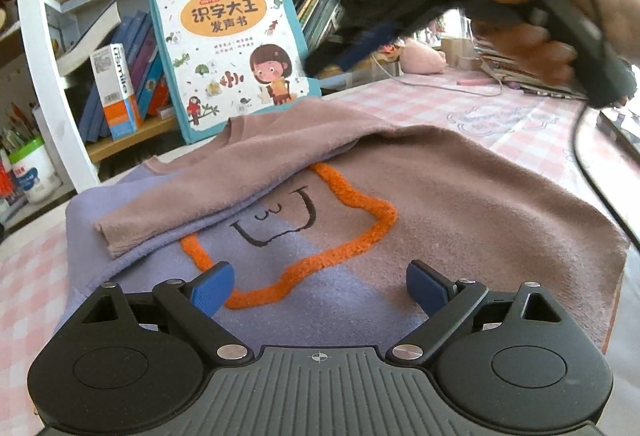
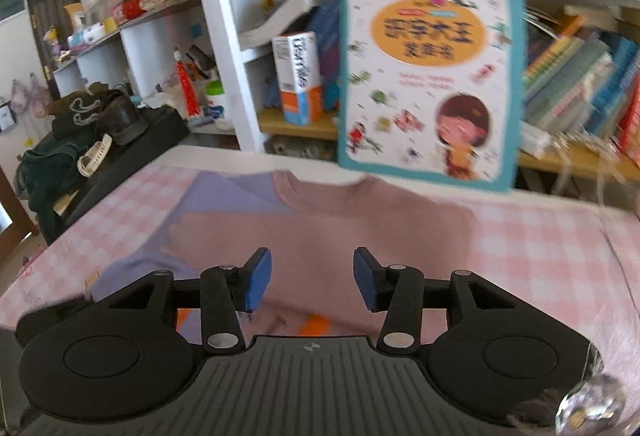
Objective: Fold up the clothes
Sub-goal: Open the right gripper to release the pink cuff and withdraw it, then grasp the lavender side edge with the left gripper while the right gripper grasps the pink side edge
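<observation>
A sweater (image 1: 460,196), dusty pink on one half and lilac on the other with an orange looped outline (image 1: 352,204) on its chest, lies flat on the pink checked tablecloth (image 1: 24,276). One pink sleeve (image 1: 224,188) is folded across the chest. My left gripper (image 1: 320,288) hovers open over the sweater's near part, with nothing between its blue pads. My right gripper (image 1: 344,54), held in a hand (image 1: 540,48), shows blurred at the upper right, above the far side of the table. In the right wrist view the right gripper (image 2: 312,280) is open and empty over the sweater (image 2: 360,220).
A children's picture book (image 1: 228,48) leans on the bookshelf (image 1: 120,144) just behind the sweater's collar, beside a white and orange box (image 1: 116,92). A black cable (image 1: 580,164) hangs at the right. A dark pile with a white watch (image 2: 94,156) lies off the table's left edge.
</observation>
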The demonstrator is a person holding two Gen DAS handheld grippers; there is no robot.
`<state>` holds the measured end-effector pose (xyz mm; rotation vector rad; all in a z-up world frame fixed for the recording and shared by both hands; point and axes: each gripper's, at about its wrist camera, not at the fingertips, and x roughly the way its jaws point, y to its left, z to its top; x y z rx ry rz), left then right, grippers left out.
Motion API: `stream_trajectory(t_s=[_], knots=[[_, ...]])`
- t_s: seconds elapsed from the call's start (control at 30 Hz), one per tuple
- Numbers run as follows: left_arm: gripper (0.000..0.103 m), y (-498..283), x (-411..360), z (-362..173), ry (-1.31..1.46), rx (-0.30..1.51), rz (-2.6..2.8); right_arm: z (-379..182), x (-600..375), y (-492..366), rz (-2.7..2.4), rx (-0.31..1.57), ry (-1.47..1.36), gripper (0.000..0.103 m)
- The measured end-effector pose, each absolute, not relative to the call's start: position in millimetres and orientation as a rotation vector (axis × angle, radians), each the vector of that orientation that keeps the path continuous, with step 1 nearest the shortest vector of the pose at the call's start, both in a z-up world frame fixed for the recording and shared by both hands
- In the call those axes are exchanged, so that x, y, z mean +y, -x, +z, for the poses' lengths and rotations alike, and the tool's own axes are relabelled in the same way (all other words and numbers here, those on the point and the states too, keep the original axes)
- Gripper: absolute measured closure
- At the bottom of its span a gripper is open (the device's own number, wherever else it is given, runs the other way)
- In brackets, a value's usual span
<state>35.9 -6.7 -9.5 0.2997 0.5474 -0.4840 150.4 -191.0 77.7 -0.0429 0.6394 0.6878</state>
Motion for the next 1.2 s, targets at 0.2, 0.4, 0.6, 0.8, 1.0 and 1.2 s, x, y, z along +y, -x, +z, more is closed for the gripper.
stream_trajectory(t_s=[0.2,0.4,0.6,0.8,1.0,1.2], knots=[[0.008,-37.0,-3.3,-8.2,-0.281,0.540,-0.412,62.3,-225.7,-123.5,0.667,0.678,0.026,0.054],[0.008,-29.4,5.1,-4.5,-0.287,0.525,-0.371,51.1,-252.0,-103.6,0.656,0.701,-0.021,0.045],[0.008,-9.4,20.9,5.8,-0.328,0.501,-0.281,44.8,-276.2,-86.3,0.636,0.706,-0.051,0.044],[0.008,11.8,41.6,16.3,-0.308,0.505,-0.210,38.0,-293.1,-66.1,0.616,0.713,-0.073,0.044],[0.008,38.7,54.1,21.8,-0.306,0.503,-0.187,34.3,-306.3,-38.0,0.598,0.713,-0.088,0.043],[0.008,65.1,63.4,23.4,-0.306,0.496,-0.176,31.2,-320.8,-8.2,0.583,0.711,-0.116,0.043]])
